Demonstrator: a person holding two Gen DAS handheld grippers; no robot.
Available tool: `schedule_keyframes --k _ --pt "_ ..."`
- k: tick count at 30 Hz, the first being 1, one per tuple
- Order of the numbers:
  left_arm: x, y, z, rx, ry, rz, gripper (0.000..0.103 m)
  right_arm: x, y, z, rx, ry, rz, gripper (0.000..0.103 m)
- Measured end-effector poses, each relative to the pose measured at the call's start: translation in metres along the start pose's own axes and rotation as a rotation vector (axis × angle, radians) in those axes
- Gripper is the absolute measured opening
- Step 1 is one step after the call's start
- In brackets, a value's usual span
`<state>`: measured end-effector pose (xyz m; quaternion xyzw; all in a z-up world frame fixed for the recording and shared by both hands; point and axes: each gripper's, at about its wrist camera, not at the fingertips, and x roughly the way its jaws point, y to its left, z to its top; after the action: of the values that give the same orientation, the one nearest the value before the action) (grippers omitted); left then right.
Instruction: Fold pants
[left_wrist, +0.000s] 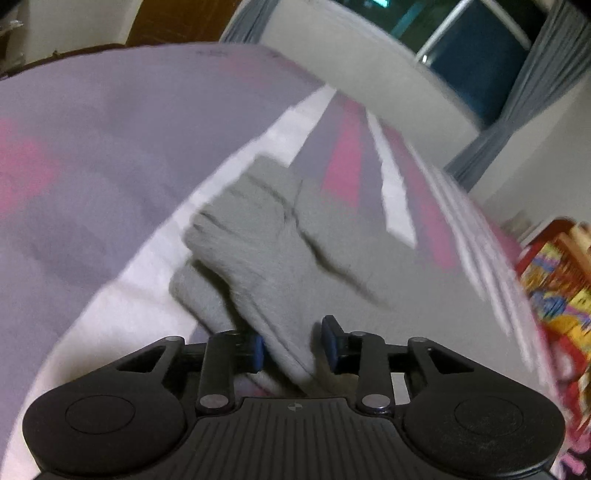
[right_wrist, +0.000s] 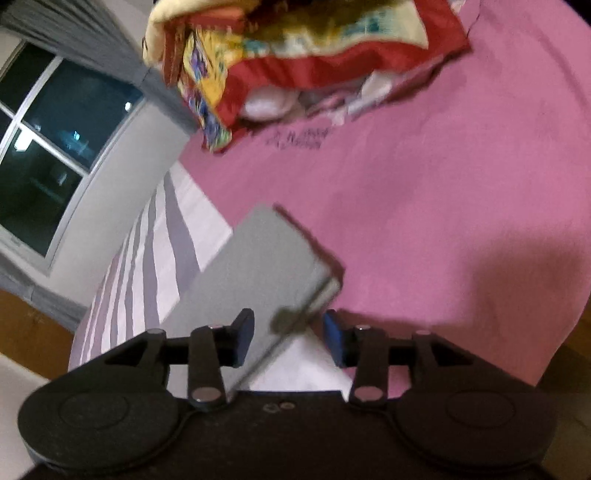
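Grey pants (left_wrist: 280, 254) lie crumpled on a bed with a purple, pink and white striped sheet (left_wrist: 110, 155). In the left wrist view my left gripper (left_wrist: 293, 345) has its jaws apart, with a fold of the grey fabric passing between the blue pads (left_wrist: 332, 341). In the right wrist view my right gripper (right_wrist: 288, 338) is also apart, and a flat grey leg end with its hem (right_wrist: 273, 266) runs between the fingers over the pink sheet (right_wrist: 443, 206). Both views are motion-blurred.
A red and yellow patterned blanket (right_wrist: 295, 48) is heaped at the far side of the bed, also at the right edge of the left view (left_wrist: 557, 280). A dark window with grey curtains (right_wrist: 48, 155) and a white wall border the bed.
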<state>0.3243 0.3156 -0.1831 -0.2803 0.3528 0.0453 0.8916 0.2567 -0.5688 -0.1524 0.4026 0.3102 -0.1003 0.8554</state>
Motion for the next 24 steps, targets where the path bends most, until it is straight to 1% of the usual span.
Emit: schedule_keyframes --k 3,4,5,6,7,8,9,11,12,13,15,17,18,19,20,21,22,23,24 --pt "0.005 -0.009 0.000 -0.005 0.005 0.029 0.037 0.019 0.000 0.006 0.060 0.006 0.058 0.041" --pt "0.007 -0.013 0.000 0.011 0.008 0.040 0.037 0.025 0.003 0.007 0.056 0.005 0.046 0.026" --pt "0.009 -0.016 0.000 0.043 0.013 0.055 0.037 0.029 0.009 0.009 0.032 0.003 0.004 0.014" --pt "0.010 -0.020 0.000 0.076 0.015 0.070 0.037 0.033 0.016 0.011 -0.003 0.011 -0.032 0.014" --pt "0.010 -0.025 -0.001 0.111 0.017 0.087 0.037 0.031 0.026 0.012 -0.049 -0.003 -0.053 0.013" --pt "0.010 -0.030 -0.002 0.155 0.019 0.111 0.037 0.024 0.037 0.012 -0.101 -0.034 -0.044 0.013" --pt "0.009 -0.033 -0.003 0.186 0.016 0.127 0.037 0.009 0.045 0.012 -0.126 -0.085 0.012 0.013" --pt "0.006 -0.034 -0.003 0.182 0.008 0.132 0.037 -0.015 0.048 0.011 -0.161 -0.162 0.100 0.012" --pt "0.005 -0.033 -0.003 0.181 0.004 0.130 0.037 -0.019 0.044 0.009 -0.181 -0.191 0.119 0.012" --pt "0.004 -0.033 -0.004 0.184 0.000 0.130 0.037 -0.012 0.033 0.008 -0.176 -0.176 0.091 0.012" --pt "0.002 -0.034 -0.003 0.183 0.000 0.140 0.037 0.025 0.008 0.008 -0.103 0.002 -0.033 0.011" --pt "-0.004 -0.037 -0.002 0.177 -0.007 0.137 0.038 0.024 -0.001 0.007 -0.050 -0.009 0.006 0.014" --pt "-0.011 -0.037 -0.002 0.178 -0.009 0.131 0.043 0.018 0.000 0.007 -0.040 -0.022 0.005 0.022" --pt "-0.016 -0.035 -0.004 0.175 -0.015 0.119 0.050 0.008 0.002 0.007 -0.056 -0.059 -0.020 0.028" --pt "-0.026 -0.032 -0.007 0.160 -0.033 0.095 0.053 -0.004 0.005 0.005 -0.091 -0.108 -0.054 0.032" --pt "-0.035 -0.032 -0.011 0.148 -0.055 0.091 0.053 -0.015 0.007 0.002 -0.126 -0.158 -0.085 0.034" --pt "-0.044 -0.035 -0.015 0.152 -0.080 0.110 0.054 -0.026 0.012 -0.001 -0.179 -0.185 -0.102 0.030" --pt "-0.052 -0.042 -0.020 0.167 -0.117 0.126 0.054 -0.031 0.020 -0.006 -0.247 -0.178 -0.087 0.028" --pt "-0.059 -0.054 -0.025 0.193 -0.156 0.118 0.054 -0.032 0.032 -0.010 -0.303 -0.172 -0.069 0.028"
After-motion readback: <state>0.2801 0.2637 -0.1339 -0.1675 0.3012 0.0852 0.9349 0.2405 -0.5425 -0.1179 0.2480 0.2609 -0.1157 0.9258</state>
